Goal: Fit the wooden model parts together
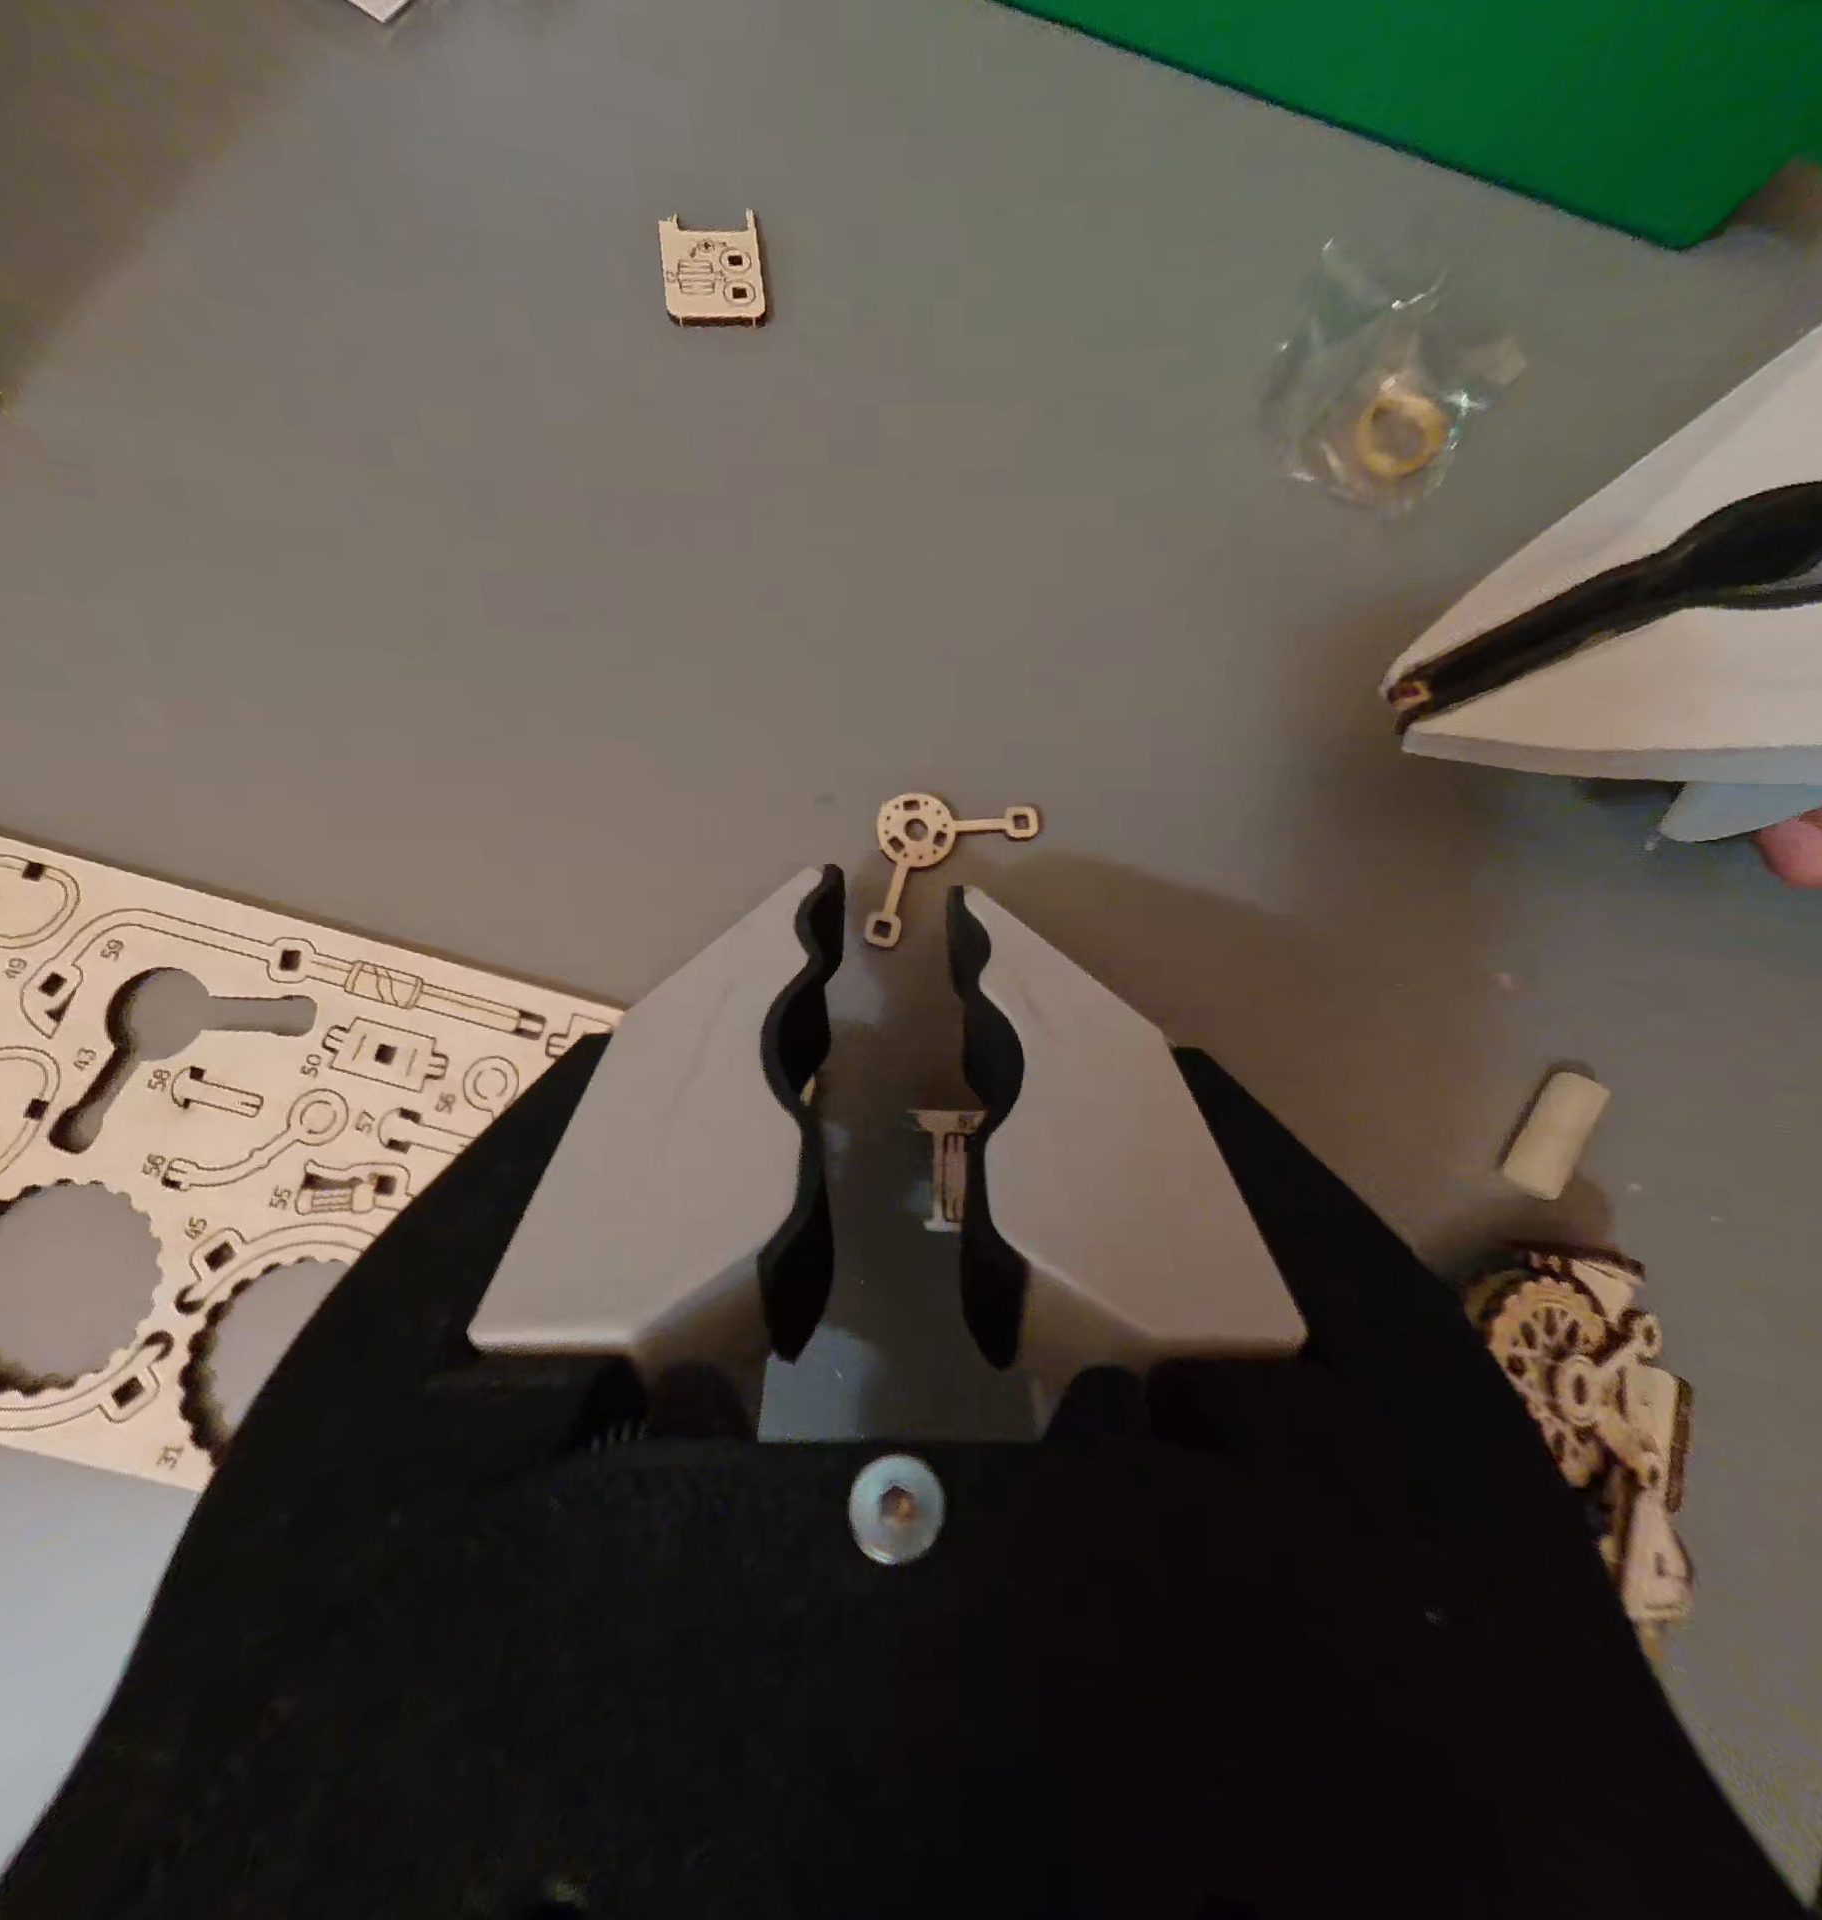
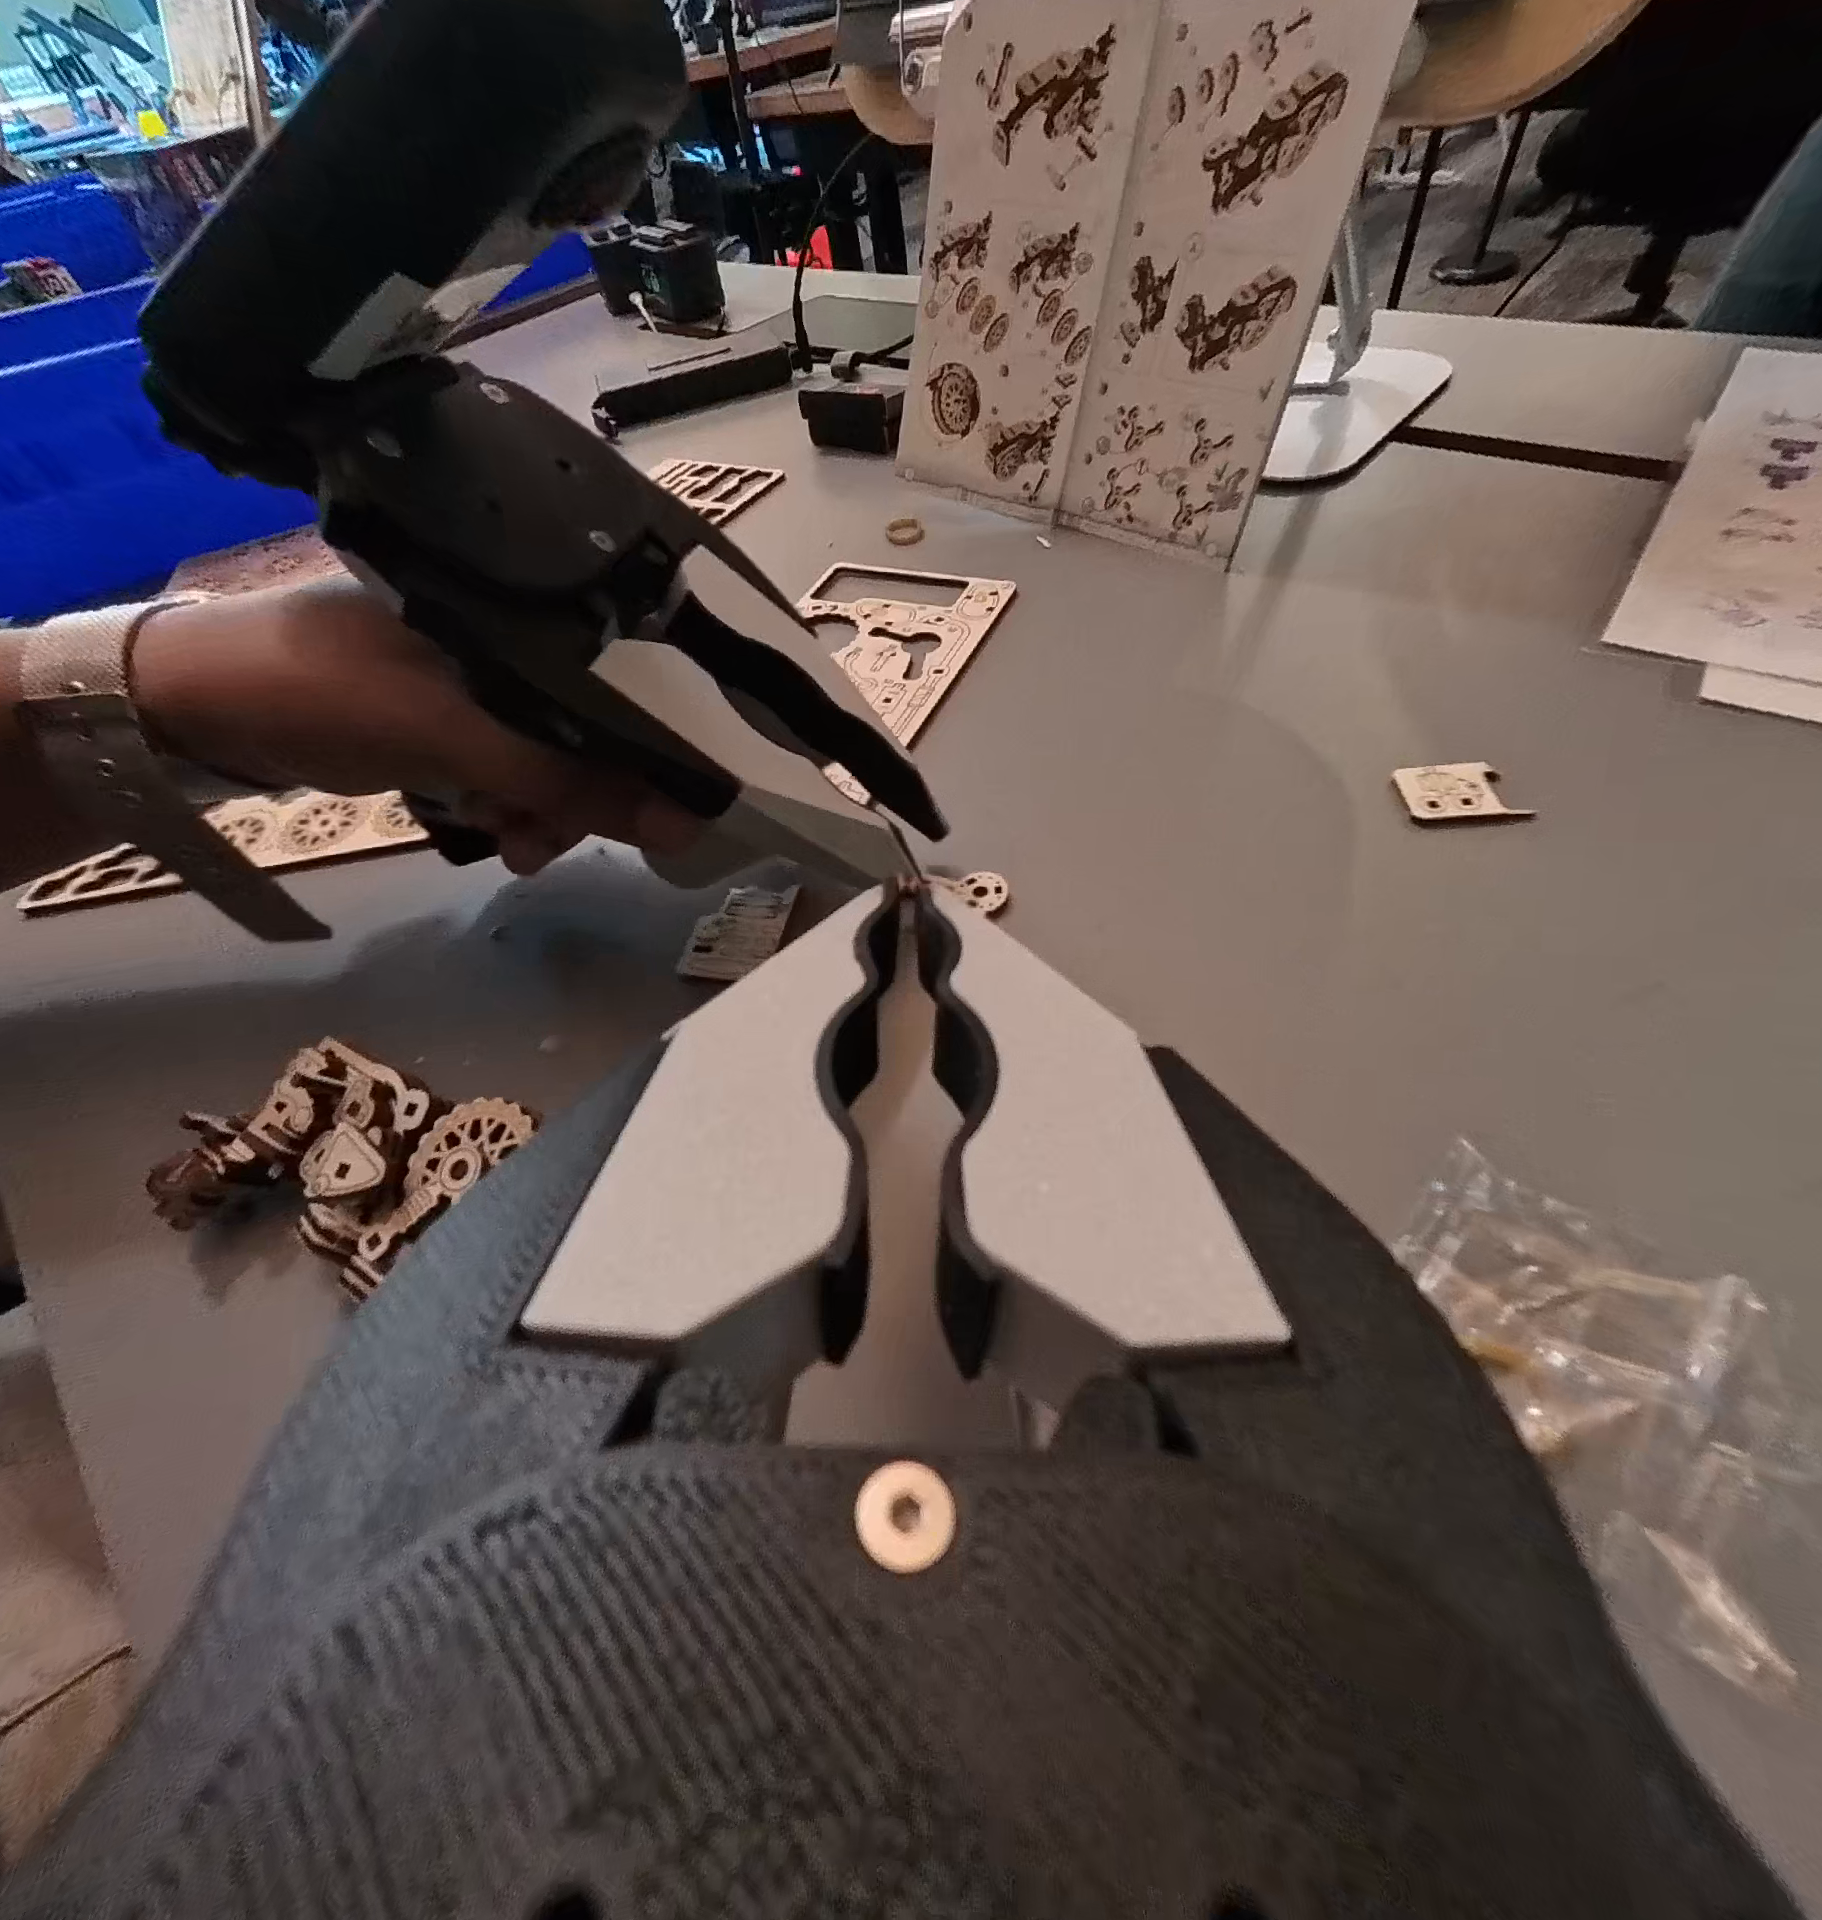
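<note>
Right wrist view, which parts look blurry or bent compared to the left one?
Right wrist view: the plastic bag is smeared, the table edge bows from the wide lens, background soft. Left wrist view: the small wooden part is sharp, the wooden sheet slightly soft, and the left gripper shadows the table.

On the grey worktop we count:
- Two grippers, left and right, with two fingers each.
- Four flat wooden part sheets, the largest at nine o'clock in the left wrist view.
- One small loose rectangular plate at twelve o'clock.
- One two-armed disc piece.
- One partly built model.
- One clear plastic bag at two o'clock.
- One short pale cylinder.
- One upright instruction sheet.
</note>
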`<action>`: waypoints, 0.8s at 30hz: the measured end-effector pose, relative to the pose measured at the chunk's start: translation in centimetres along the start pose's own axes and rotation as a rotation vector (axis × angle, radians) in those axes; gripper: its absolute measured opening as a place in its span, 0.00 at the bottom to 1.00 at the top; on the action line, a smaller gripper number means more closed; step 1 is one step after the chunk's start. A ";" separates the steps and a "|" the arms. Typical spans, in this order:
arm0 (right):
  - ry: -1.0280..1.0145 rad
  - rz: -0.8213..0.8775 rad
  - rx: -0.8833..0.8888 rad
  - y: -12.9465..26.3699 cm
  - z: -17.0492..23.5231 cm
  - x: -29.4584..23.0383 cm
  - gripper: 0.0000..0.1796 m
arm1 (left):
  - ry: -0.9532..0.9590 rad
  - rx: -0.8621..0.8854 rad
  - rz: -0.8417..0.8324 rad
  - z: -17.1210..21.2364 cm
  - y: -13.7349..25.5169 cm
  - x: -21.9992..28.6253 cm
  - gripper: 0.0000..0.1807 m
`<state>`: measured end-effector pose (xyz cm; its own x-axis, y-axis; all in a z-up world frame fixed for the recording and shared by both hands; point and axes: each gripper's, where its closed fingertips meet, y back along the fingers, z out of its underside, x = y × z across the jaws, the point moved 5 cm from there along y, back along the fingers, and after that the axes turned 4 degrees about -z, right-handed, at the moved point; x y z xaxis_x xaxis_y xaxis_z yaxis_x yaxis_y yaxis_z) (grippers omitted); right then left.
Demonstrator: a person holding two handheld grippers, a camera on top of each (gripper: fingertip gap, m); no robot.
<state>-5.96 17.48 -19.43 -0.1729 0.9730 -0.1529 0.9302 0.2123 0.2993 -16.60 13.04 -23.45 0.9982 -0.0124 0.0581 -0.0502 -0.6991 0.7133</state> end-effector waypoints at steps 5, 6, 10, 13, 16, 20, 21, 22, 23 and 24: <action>-0.020 -0.008 0.000 0.0 0.0 0.2 0.00 | -0.037 -0.019 0.008 0.0 -0.7 0.0 0.06; -0.024 -0.008 -0.001 -0.1 0.0 0.3 0.00 | -0.041 -0.017 0.014 0.0 -0.7 0.1 0.05; -0.025 -0.005 -0.011 -0.2 0.0 0.6 0.00 | -0.079 0.019 0.001 -0.2 -0.6 0.4 0.00; 0.002 0.003 -0.025 -0.4 0.1 0.5 0.00 | -0.082 0.092 -0.004 -0.6 0.5 0.7 0.00; 0.047 0.006 -0.042 -0.8 0.0 0.1 0.00 | -0.076 0.168 -0.013 -0.9 2.3 0.9 0.00; 0.124 0.028 -0.075 -1.3 -0.3 -0.3 0.00 | -0.071 0.181 -0.037 0.1 3.3 0.6 0.00; 0.134 0.033 -0.078 -1.3 -0.3 -0.4 0.00 | -0.065 0.165 -0.035 0.4 3.0 0.3 0.00; 0.133 0.033 -0.080 -1.4 -0.2 -0.4 0.00 | -0.052 0.147 -0.011 0.5 2.5 0.2 0.00; 0.123 0.028 -0.080 -1.4 -0.2 -0.4 0.00 | -0.033 0.121 0.024 0.5 1.9 0.1 0.01; 0.104 0.021 -0.077 -1.3 -0.2 -0.4 0.00 | -0.016 0.086 0.060 0.5 1.3 0.1 0.04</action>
<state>-7.20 16.84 -19.60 -0.1904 0.9805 -0.0487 0.9069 0.1947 0.3737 -16.55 11.79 -22.91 0.9939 -0.0670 0.0879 -0.1081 -0.7557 0.6459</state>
